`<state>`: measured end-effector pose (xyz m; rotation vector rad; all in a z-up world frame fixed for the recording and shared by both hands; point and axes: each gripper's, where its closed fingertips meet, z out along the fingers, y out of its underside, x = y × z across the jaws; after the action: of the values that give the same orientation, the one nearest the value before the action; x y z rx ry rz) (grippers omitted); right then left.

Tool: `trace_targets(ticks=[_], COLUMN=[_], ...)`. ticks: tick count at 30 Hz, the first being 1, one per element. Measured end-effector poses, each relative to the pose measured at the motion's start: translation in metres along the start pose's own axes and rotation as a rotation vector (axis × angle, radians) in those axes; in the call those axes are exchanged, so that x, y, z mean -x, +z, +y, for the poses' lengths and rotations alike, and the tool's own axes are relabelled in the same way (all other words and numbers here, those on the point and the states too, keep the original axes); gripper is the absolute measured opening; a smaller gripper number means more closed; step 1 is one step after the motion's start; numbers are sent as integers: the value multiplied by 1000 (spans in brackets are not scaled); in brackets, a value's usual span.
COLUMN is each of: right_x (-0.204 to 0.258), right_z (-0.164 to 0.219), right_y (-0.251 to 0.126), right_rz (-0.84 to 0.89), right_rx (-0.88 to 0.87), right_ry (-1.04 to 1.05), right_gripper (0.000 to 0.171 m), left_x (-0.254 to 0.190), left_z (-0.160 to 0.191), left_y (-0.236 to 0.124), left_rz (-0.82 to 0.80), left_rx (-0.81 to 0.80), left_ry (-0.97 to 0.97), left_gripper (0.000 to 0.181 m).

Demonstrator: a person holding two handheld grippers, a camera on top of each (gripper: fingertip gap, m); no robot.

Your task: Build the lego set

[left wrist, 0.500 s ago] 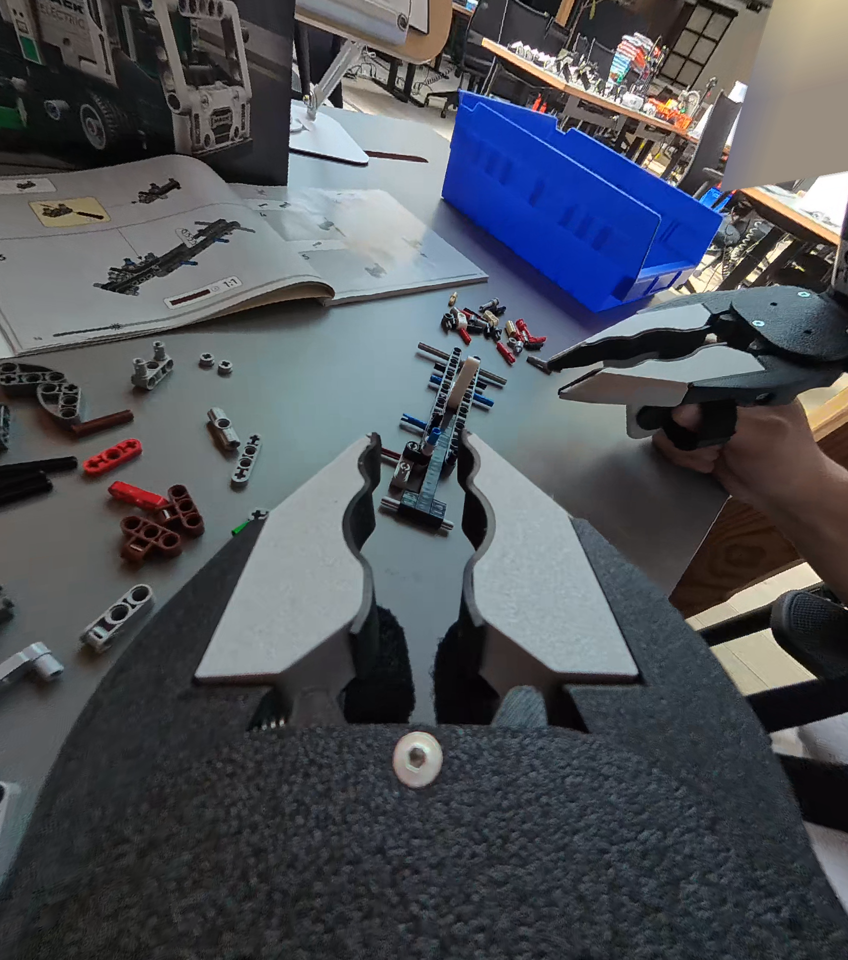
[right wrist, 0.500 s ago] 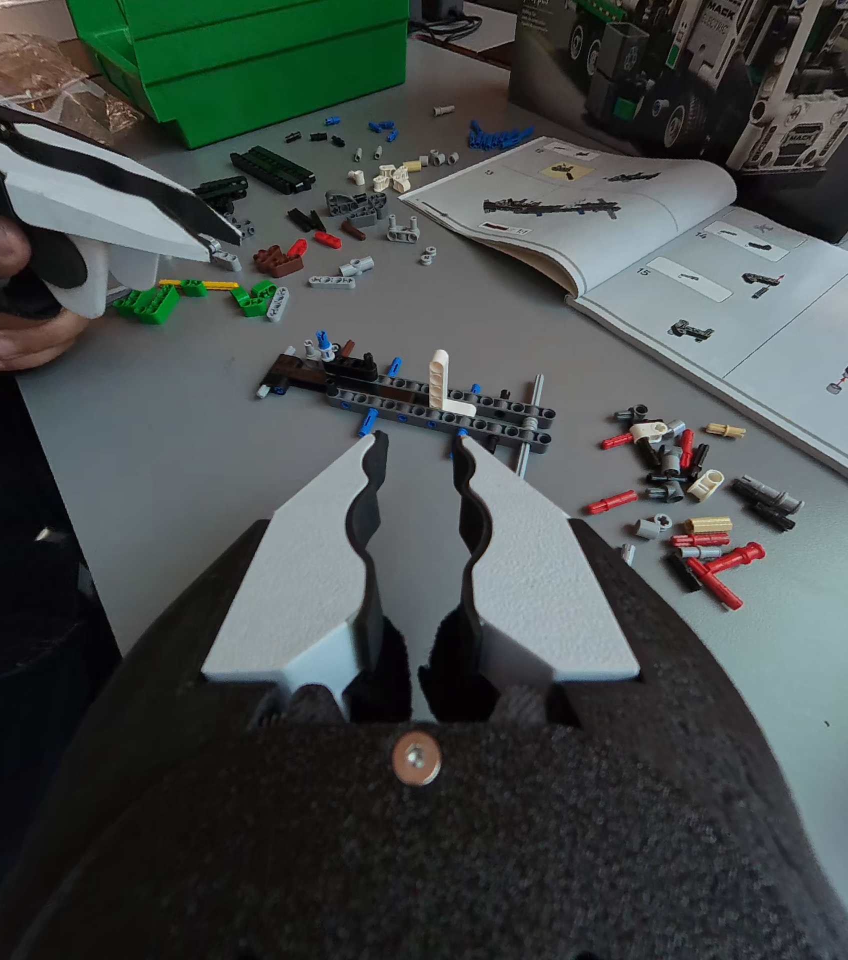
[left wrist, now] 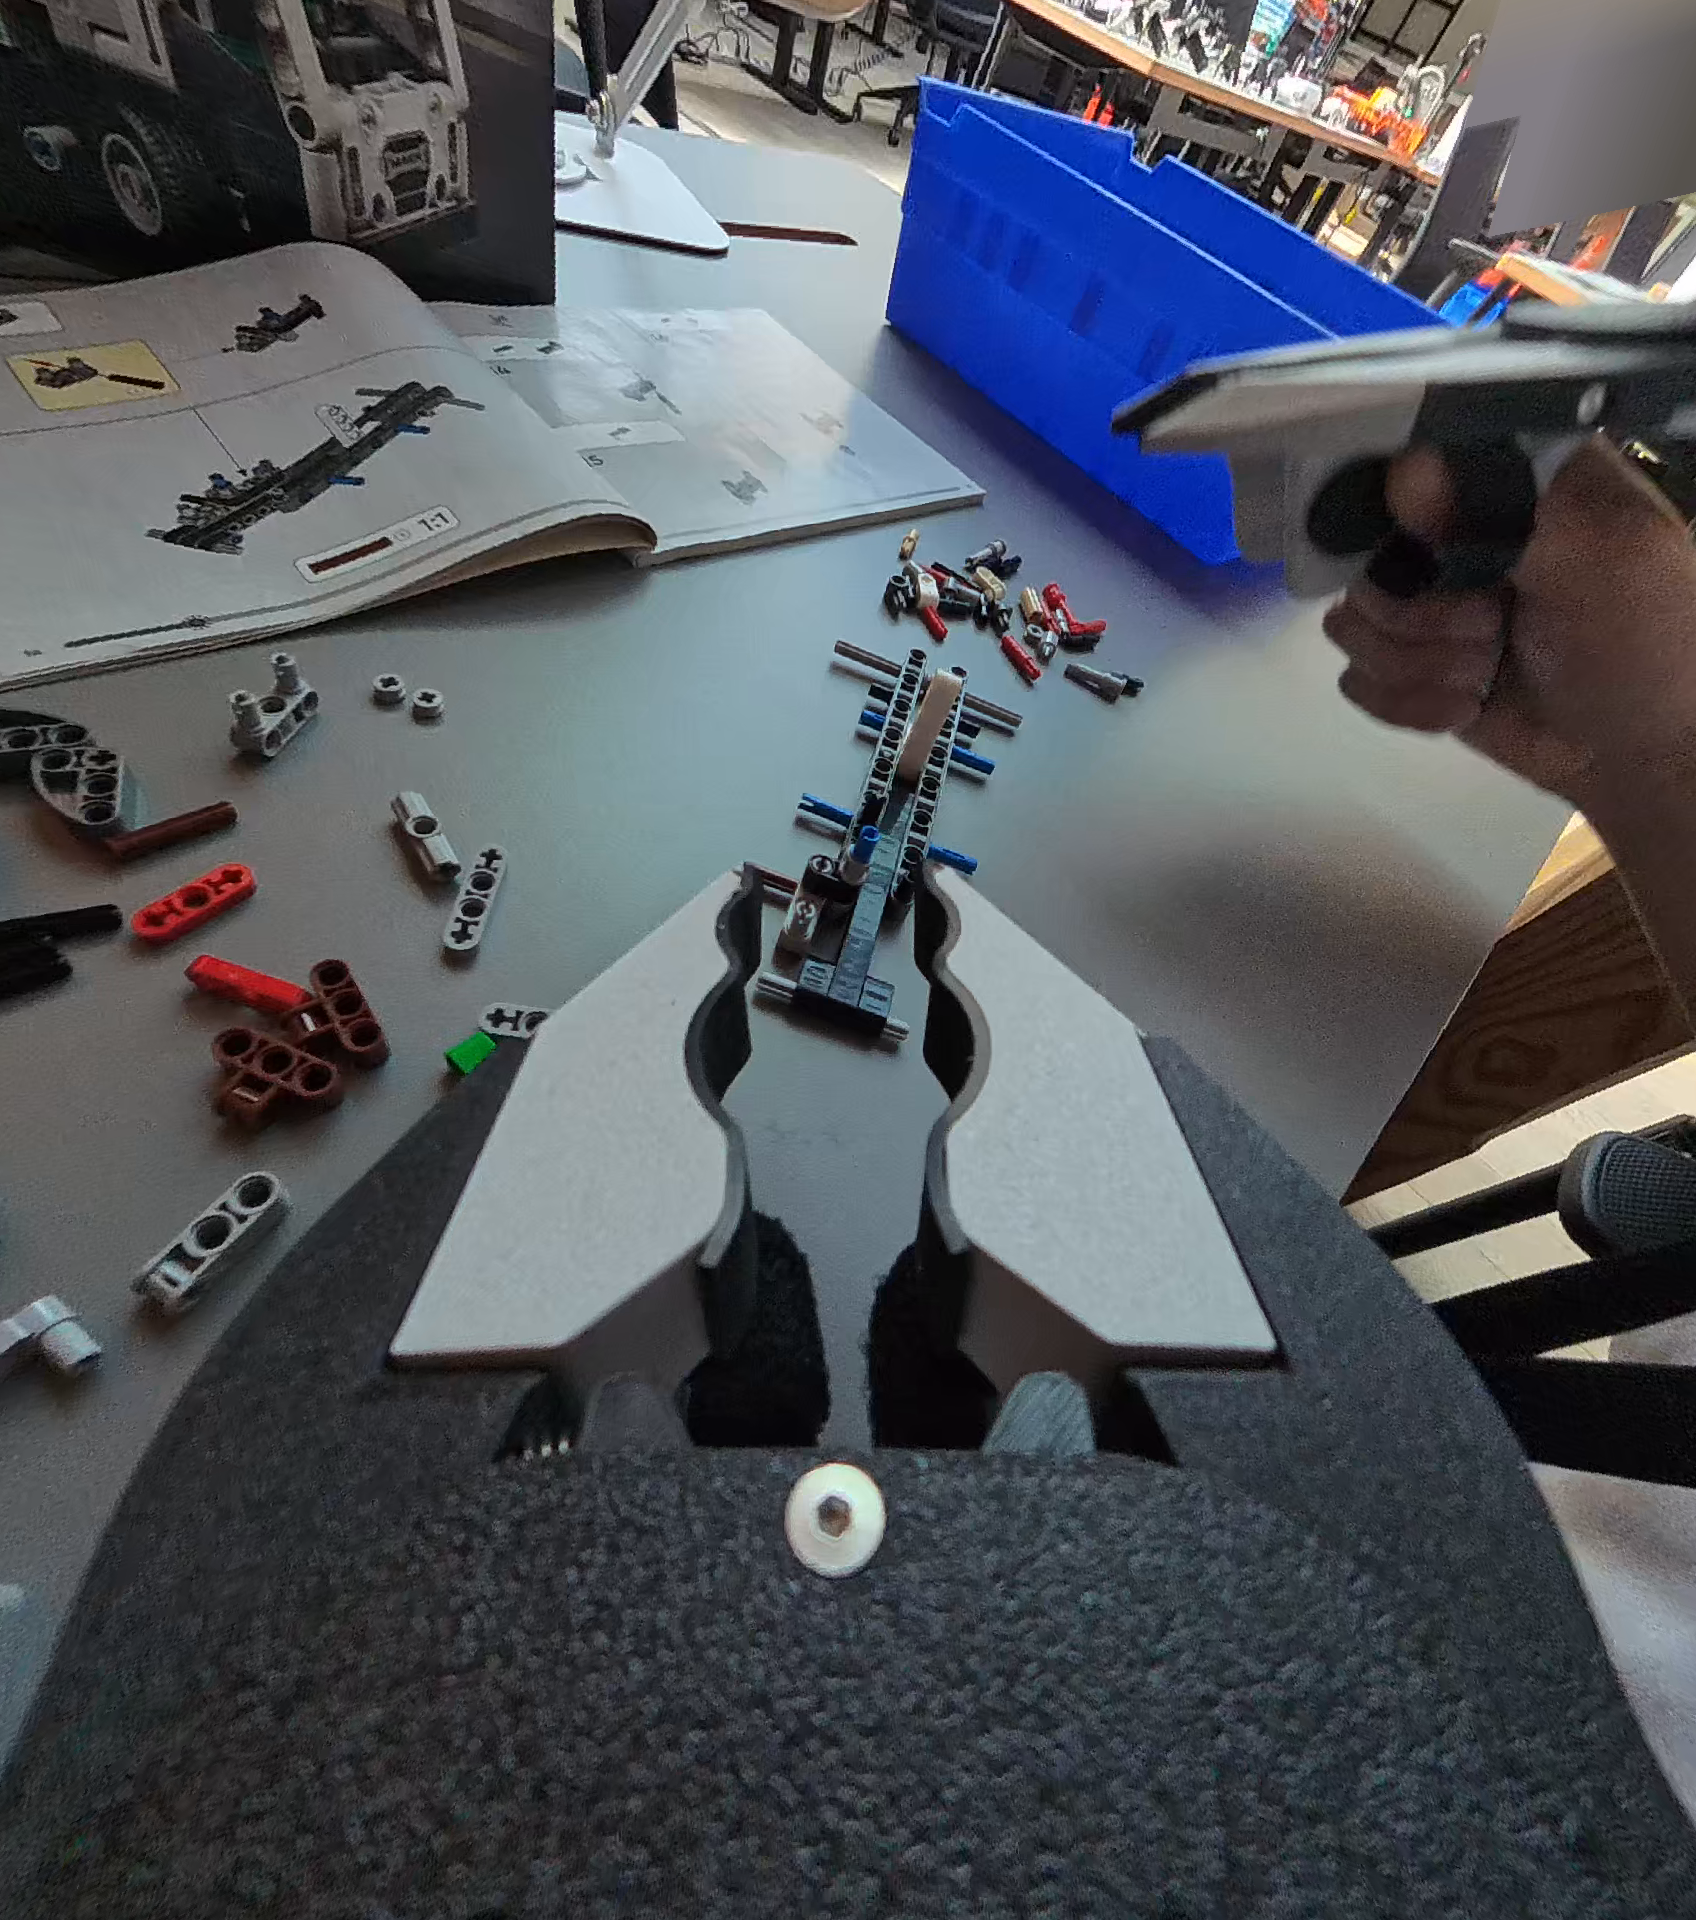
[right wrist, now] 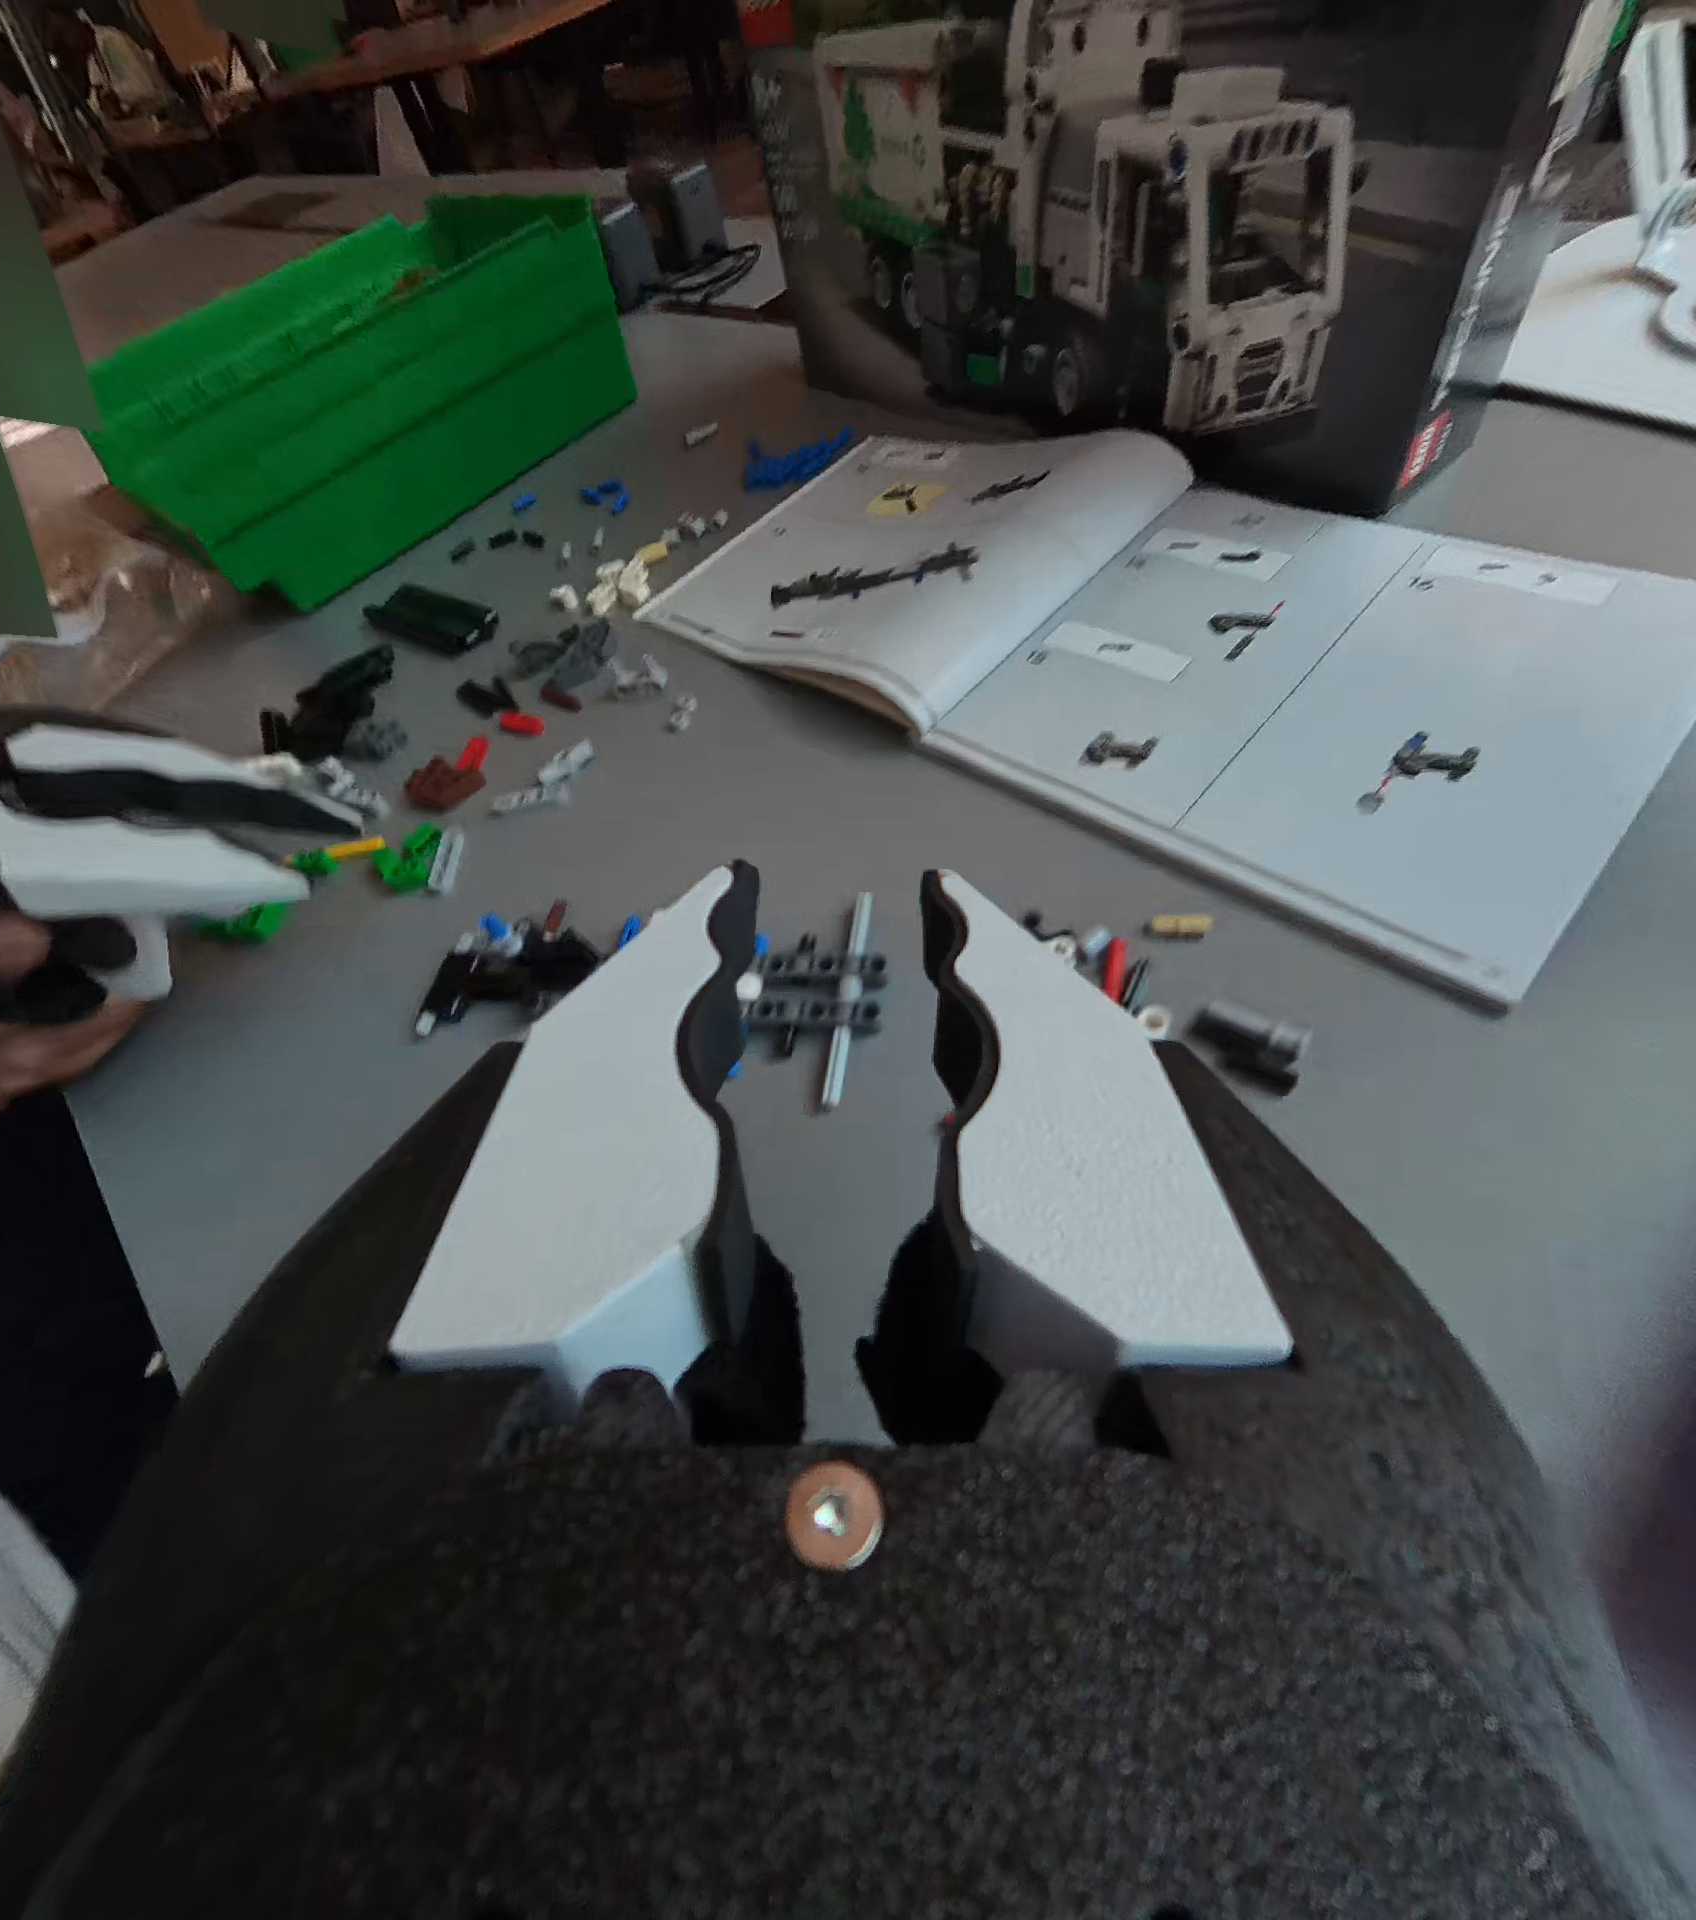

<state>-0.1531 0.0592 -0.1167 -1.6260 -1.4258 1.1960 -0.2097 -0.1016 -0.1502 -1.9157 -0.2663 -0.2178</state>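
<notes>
Two wavy-edged, matte grey tongs, left [left wrist: 833, 914] and right [right wrist: 836, 894], are held apart over a slim, studded beam assembly [left wrist: 891, 821] on the smooth grey surface [left wrist: 615, 748].

The left wrist view is looking forward and downward along the left gripper [left wrist: 831, 914], sitting close above the tabletop [left wrist: 615, 748] near its front edge and facing the far edge, where the open instruction booklet [left wrist: 304, 457] and a blue bin [left wrist: 1083, 312] are lying. The right wrist view is looking forward between the fingers of the right gripper [right wrist: 833, 894], hanging somewhat higher and facing the far edge, toward a green bin [right wrist: 356, 395] and the set's box [right wrist: 1135, 208]. Both views are sharing the long beam assembly [left wrist: 901, 790] in the tabletop's middle, the booklet, and each other's gripper at the side.
</notes>
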Motion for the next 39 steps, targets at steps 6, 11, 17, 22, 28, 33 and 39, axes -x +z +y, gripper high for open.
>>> trace_targets(ticks=[6,11,17,22,28,33,39], right_x=[-79,-95,-104,-107,-106,-106,-106], right_z=[-56,-25,2,8,8,8,8], right_y=[69,147,164,158,159,158,159], right_rz=[128,124,200,180,184,183,183], right_rx=[178,406,428,407,410,407,404], right_ry=[-136,-256,-239,-171,-162,-159,-158], right_gripper=[50,74,93,92,92,92,92], left_x=[1,1,-8,-16,1,14,16], left_z=[9,7,16,12,-24,-55,-56], left_y=[2,-4,7,15,20,36,53], left_rz=[3,56,168,226,119,24,47], left_rx=[52,29,123,139,32,-51,-33], left_ry=[-40,-122,-165,-111,5,72,35], left_gripper=[27,27,28,29,28,28,28])
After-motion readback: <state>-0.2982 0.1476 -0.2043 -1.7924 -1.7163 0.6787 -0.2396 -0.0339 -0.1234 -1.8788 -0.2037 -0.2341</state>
